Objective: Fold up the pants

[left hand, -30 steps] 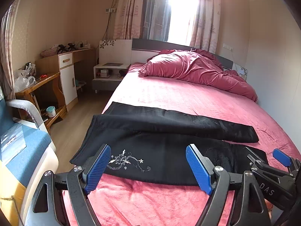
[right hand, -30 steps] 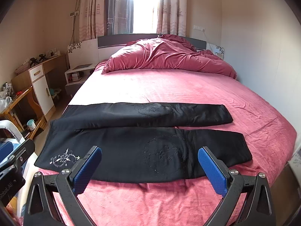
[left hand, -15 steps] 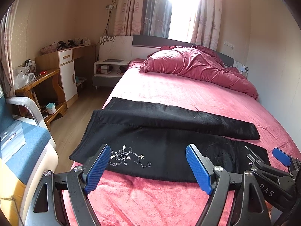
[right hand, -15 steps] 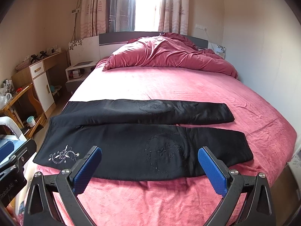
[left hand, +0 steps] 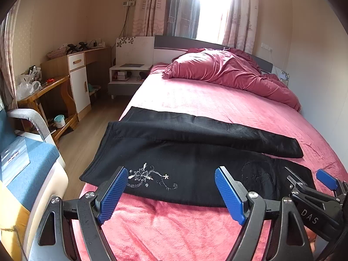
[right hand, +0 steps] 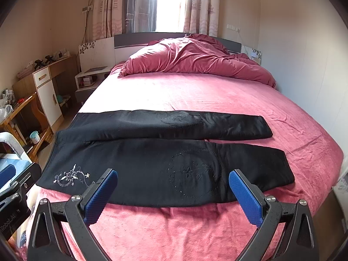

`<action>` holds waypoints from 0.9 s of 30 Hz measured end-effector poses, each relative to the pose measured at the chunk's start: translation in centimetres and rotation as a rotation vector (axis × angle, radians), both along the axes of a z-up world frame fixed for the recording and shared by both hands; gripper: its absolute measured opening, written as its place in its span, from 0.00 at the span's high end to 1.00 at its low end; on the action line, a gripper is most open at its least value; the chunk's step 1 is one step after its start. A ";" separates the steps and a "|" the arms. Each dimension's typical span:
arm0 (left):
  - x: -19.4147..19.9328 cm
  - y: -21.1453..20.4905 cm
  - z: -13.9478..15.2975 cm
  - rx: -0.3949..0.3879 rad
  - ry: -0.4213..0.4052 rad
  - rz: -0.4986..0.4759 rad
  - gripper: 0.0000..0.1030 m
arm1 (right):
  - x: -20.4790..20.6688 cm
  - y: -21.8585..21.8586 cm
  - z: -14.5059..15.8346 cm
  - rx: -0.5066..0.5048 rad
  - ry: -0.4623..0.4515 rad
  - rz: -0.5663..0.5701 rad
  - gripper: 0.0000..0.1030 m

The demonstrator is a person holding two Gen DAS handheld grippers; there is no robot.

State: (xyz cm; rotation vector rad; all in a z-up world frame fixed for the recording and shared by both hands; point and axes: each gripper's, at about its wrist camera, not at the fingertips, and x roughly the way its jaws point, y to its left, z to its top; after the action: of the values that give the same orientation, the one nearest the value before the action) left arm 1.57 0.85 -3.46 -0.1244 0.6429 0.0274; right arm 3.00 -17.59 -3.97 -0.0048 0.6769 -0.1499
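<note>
Black pants (left hand: 184, 152) lie flat across the pink bed (left hand: 217, 104), waist to the left, both legs stretched right and slightly apart. White flower embroidery (left hand: 150, 177) marks the near hip; it also shows in the right wrist view (right hand: 71, 177). The pants in the right wrist view (right hand: 165, 158) end in two cuffs at the right. My left gripper (left hand: 171, 192) is open and empty, above the near edge by the waist. My right gripper (right hand: 174, 192) is open and empty, above the near leg's edge. The right gripper's tip also shows in the left wrist view (left hand: 322, 187).
A crumpled pink duvet (right hand: 195, 58) is heaped at the headboard. A white nightstand (left hand: 128, 76) and wooden desk (left hand: 65, 80) stand left of the bed. A blue chair (left hand: 26, 163) sits at the near left. A wall runs along the bed's right side.
Both grippers have drawn back and tilted slightly; the pants sit a little lower and nearer in both views. The pants have not moved on the bed. Both grippers stay open.
</note>
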 end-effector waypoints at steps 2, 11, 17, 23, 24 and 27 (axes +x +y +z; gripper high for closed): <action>0.2 0.0 -0.2 -0.001 0.009 0.002 0.18 | 0.2 0.0 -0.3 0.001 0.010 -0.003 0.00; 1.1 0.2 -1.2 0.006 0.048 0.002 0.18 | 1.1 -0.2 -2.2 0.010 0.065 -0.002 0.00; 1.3 0.0 -1.8 0.010 0.065 -0.003 0.18 | 1.4 -0.4 -3.0 0.009 0.088 -0.006 0.00; 2.0 0.5 -2.8 -0.025 0.116 -0.020 0.18 | 1.8 -1.2 -4.1 0.068 0.116 0.011 0.00; 2.5 0.9 -3.3 -0.055 0.142 -0.034 0.18 | 1.9 -1.8 -4.6 0.105 0.132 0.012 0.00; 3.5 2.5 -5.0 -0.141 0.200 -0.050 0.14 | 2.1 -4.0 -6.8 0.218 0.193 0.007 0.00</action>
State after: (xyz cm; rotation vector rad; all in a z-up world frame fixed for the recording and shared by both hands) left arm 5.08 3.33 -8.42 -0.2439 0.8479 -0.0544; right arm 5.13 -21.64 -10.76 0.1896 0.8832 -0.0683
